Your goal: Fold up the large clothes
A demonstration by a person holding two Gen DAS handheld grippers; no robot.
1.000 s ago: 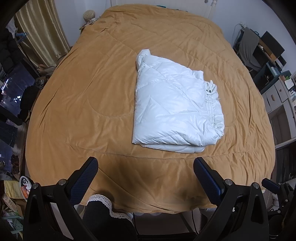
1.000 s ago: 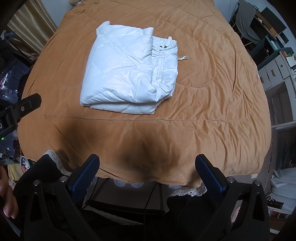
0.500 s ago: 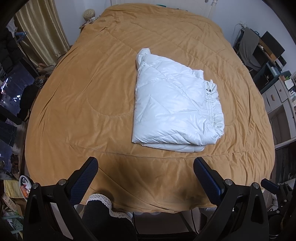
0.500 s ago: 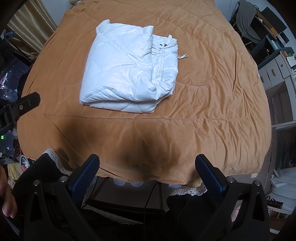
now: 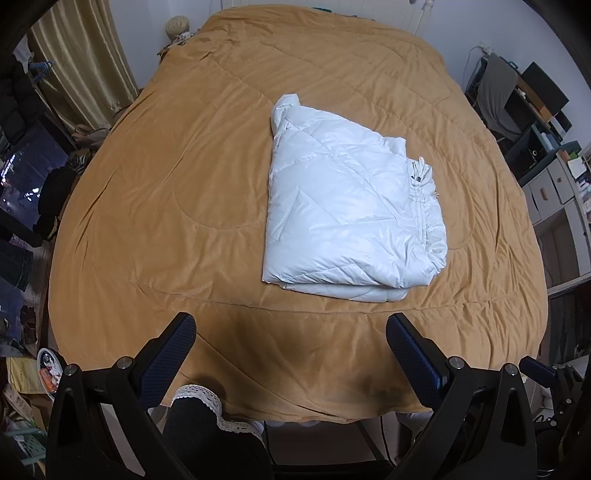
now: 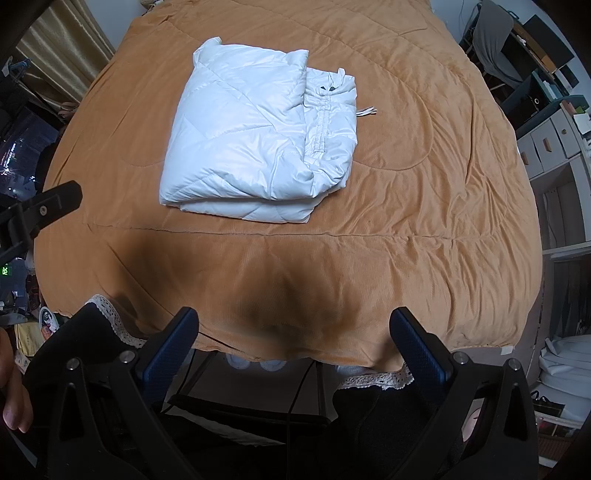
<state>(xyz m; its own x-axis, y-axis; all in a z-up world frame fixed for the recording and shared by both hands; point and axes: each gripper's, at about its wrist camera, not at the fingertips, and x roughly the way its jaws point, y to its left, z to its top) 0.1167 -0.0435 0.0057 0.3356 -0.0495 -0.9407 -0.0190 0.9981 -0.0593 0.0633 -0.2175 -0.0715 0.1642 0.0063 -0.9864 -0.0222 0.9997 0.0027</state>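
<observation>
Tan-quilted bed (image 5: 155, 206), wide and bare but for a white puffer jacket (image 5: 347, 218) lying folded in a compact rectangle near its middle. Folding apparently finished, at most a tidy-up left. Left gripper (image 5: 291, 339) and right gripper (image 6: 293, 332) off the near edge, jaws apart, empty.

We saw a bed covered by a tan quilted bedspread (image 5: 184, 206), creased and hanging over the near edge, where white lace trim (image 6: 376, 379) showed beneath it. Gold curtains (image 5: 85, 70) hung at the left, with a small woven ball (image 5: 177, 26) near the bed's far left corner. On the right stood a grey drawer unit (image 6: 550, 147) and dark shelving draped with a grey cloth (image 5: 496, 99). Papers and packets (image 5: 33, 373) cluttered the floor at lower left.
</observation>
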